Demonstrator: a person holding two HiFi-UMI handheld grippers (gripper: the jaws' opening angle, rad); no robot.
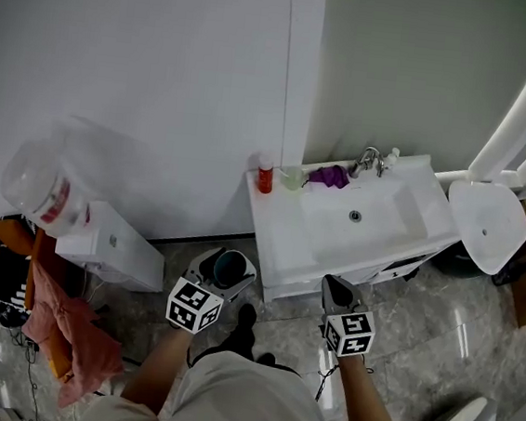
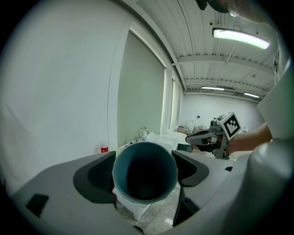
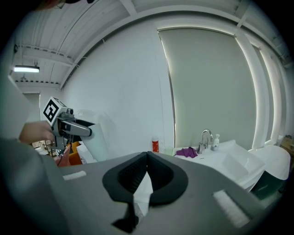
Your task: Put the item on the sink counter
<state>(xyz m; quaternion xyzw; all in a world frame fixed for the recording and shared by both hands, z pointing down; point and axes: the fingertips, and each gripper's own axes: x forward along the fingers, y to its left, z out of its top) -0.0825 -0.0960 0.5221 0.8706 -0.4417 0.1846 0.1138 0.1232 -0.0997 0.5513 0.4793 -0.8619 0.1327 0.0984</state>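
My left gripper [image 1: 228,263] is shut on a teal cup [image 1: 231,270], held over the floor just short of the front left corner of the white sink counter [image 1: 283,240]. In the left gripper view the cup [image 2: 144,172] fills the gap between both pads, its open mouth facing the camera. My right gripper [image 1: 331,284] hangs before the counter's front edge, shut and empty. In the right gripper view its jaws [image 3: 147,157] meet with nothing between them. The basin [image 1: 361,215] sits in the counter's middle.
At the counter's back stand a red bottle [image 1: 265,175], a green cup [image 1: 292,178], a purple cloth [image 1: 329,175] and a faucet [image 1: 367,159]. A white bowl-shaped fixture [image 1: 486,222] is to the right. A white box [image 1: 109,254] and orange clothes [image 1: 60,319] lie at the left.
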